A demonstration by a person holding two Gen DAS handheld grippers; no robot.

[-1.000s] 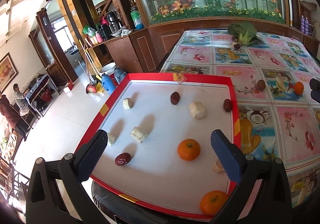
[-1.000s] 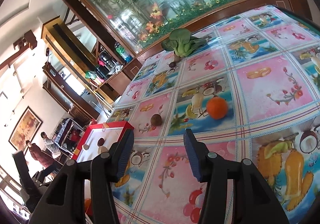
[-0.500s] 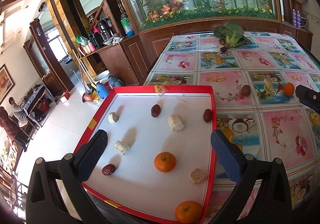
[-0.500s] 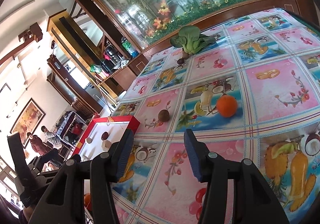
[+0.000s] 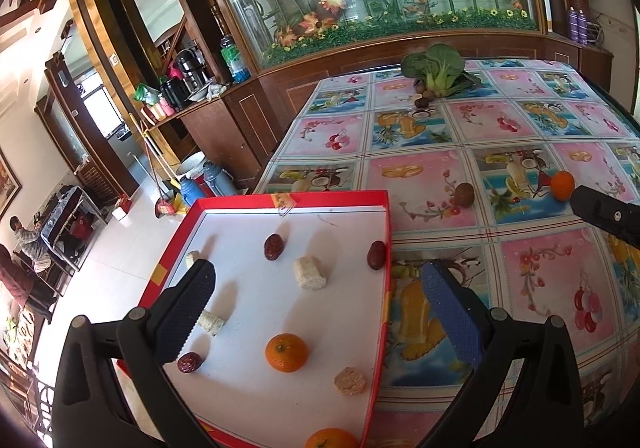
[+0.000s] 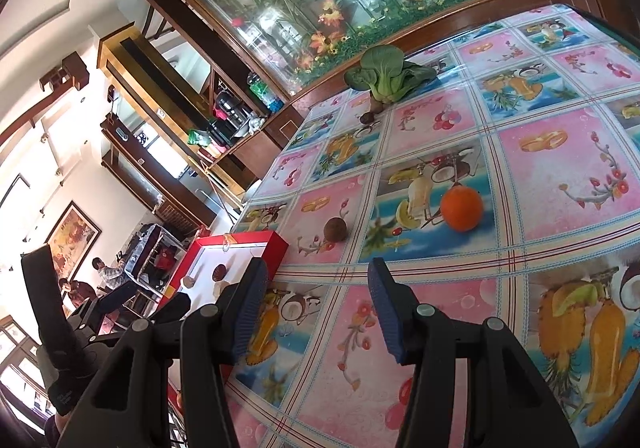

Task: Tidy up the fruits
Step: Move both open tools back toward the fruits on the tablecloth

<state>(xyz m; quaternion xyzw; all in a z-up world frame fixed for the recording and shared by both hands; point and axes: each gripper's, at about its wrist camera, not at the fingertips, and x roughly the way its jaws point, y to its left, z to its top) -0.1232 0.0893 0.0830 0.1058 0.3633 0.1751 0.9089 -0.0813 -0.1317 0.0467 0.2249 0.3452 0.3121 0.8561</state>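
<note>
A red tray (image 5: 386,248) with a white floor lies at the table's left edge. In it are two oranges (image 5: 286,352), dark red dates (image 5: 273,246) and pale banana chunks (image 5: 309,272). My left gripper (image 5: 316,316) hangs open above the tray's right rim, holding nothing. On the patterned cloth beyond sit a loose orange (image 6: 461,208) and a brown kiwi (image 6: 334,229). My right gripper (image 6: 316,312) stands open over the cloth, short of both fruits. The red tray (image 6: 276,244) shows at its left.
A leafy green vegetable (image 6: 386,76) lies at the table's far edge with small brown fruits (image 5: 422,101) beside it. A wooden cabinet and glass display stand behind the table. People sit far off at the left. The right gripper's tip (image 5: 604,210) enters the left wrist view.
The left gripper has drifted right, so the tray slid leftward in its view. The right gripper moved closer to the loose orange and kiwi. Both stayed open.
</note>
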